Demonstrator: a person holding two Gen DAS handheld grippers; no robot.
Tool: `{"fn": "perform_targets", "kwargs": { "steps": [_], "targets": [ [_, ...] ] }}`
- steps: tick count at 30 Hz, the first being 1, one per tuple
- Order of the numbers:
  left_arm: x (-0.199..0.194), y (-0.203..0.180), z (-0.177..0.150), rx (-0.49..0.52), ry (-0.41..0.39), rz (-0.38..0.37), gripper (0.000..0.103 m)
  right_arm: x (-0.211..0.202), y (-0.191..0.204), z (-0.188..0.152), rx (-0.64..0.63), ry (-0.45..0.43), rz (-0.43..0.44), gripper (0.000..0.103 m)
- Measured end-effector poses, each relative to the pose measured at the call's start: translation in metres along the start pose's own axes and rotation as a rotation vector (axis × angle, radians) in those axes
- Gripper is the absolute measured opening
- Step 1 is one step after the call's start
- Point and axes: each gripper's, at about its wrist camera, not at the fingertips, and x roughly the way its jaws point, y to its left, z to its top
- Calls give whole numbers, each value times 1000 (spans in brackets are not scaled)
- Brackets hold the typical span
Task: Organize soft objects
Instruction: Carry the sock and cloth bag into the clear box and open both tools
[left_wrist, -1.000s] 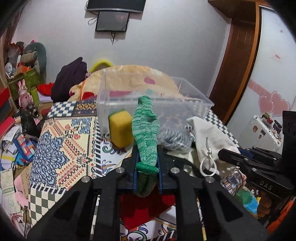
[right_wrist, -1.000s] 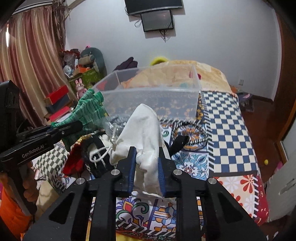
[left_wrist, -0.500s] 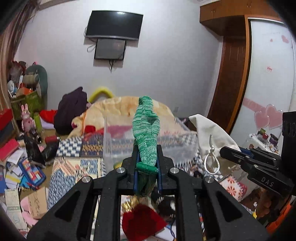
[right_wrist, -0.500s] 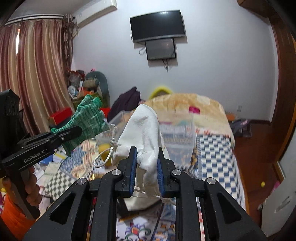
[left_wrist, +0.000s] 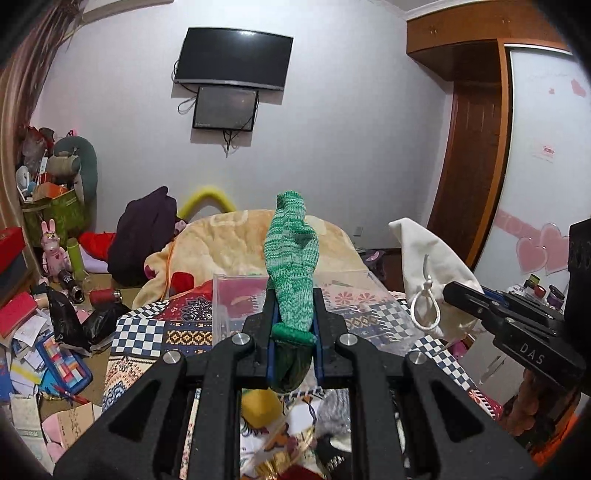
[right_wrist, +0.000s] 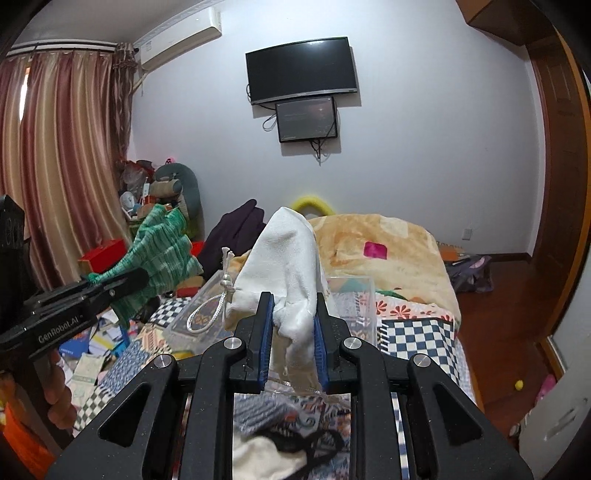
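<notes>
The green knit glove (left_wrist: 291, 258) stands upright between the fingers of the left tool (left_wrist: 293, 343), which is closed tight on its cuff; the glove's fingers point up and ahead of the tool. The white drawstring pouch (right_wrist: 288, 266) is pinched the same way in the right tool (right_wrist: 293, 339), its blue pads pressed against the cloth, with the knotted cord loop (right_wrist: 207, 314) hanging off to that tool's left.

Compared with a second ago, both tools have risen and tilted up: then the clear plastic bin (left_wrist: 236, 302) filled the middle of each view, right in front of the fingers, and now it sits low, just beyond and below the tips, with the wall and the black screen (left_wrist: 232, 59) taking up the upper half. The yellow sponge (left_wrist: 258, 406), earlier ahead of the left tool beside the bin, now shows under its frame. The grip on glove and pouch is unchanged.

From the left wrist, the right tool (left_wrist: 476, 299) sits off to the right, its side marked "DAS". From the right wrist, the left tool (right_wrist: 122, 280) sits off to the left, marked "GenRobot.AI". A small red label on the white wardrobe door (left_wrist: 550, 147) is too small to read.
</notes>
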Motion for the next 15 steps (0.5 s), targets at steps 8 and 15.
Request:
{"fn": "perform_targets", "kwargs": {
  "steps": [8,15],
  "targets": [
    [54,5,-2,7,107,24,15,36,0,0,-10,52,-22,18],
    [95,15,-14,-16,200,19,15,69,-4,-12,-4,138,-36,18]
  ]
}}
